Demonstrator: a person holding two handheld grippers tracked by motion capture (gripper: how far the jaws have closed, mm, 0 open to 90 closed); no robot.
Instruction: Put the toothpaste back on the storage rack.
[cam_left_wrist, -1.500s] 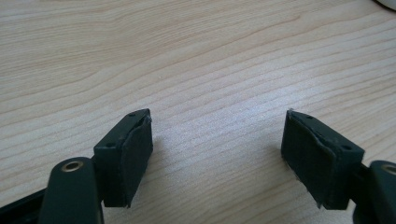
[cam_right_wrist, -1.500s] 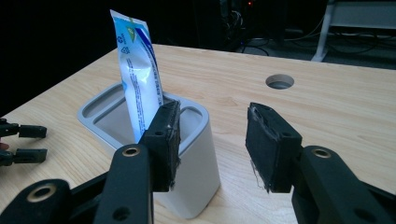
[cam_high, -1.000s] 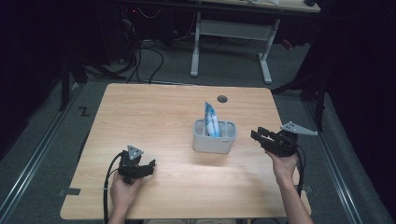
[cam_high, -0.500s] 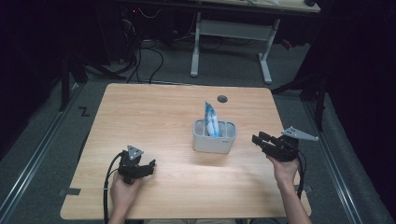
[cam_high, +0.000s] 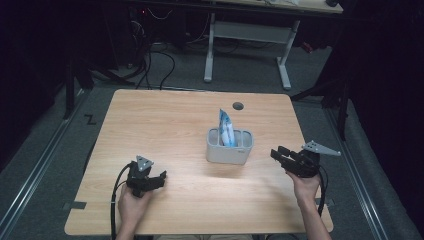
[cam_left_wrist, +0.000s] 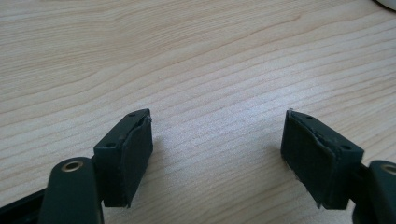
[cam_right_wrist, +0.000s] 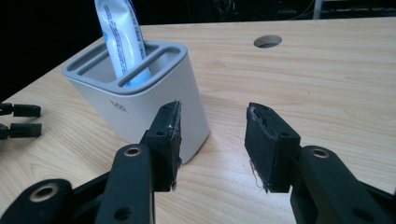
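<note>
Seen from above on a pale wooden table (cam_high: 165, 120): a grey slotted holder (cam_high: 230, 146) standing upright near the middle, with a blue-and-white tube (cam_high: 226, 127) planted in its centre slot, top end up, leaning a little toward the holder's left. Just in front of the holder's right wall, the right gripper (cam_right_wrist: 212, 140), jaws parted about halfway and gripping nothing, bare tabletop between the pads; apparently lined up low and level with the holder, as if for a sideways approach to it. Well apart from the holder, off to its near left, the left gripper (cam_left_wrist: 217, 149), jaws spread wide over bare wood and likewise empty, resting on the table beside the person's hand. Beyond the holder, a round cable hole (cam_high: 238, 106) in the tabletop. Tube seated in the holder, touched by neither gripper.
</note>
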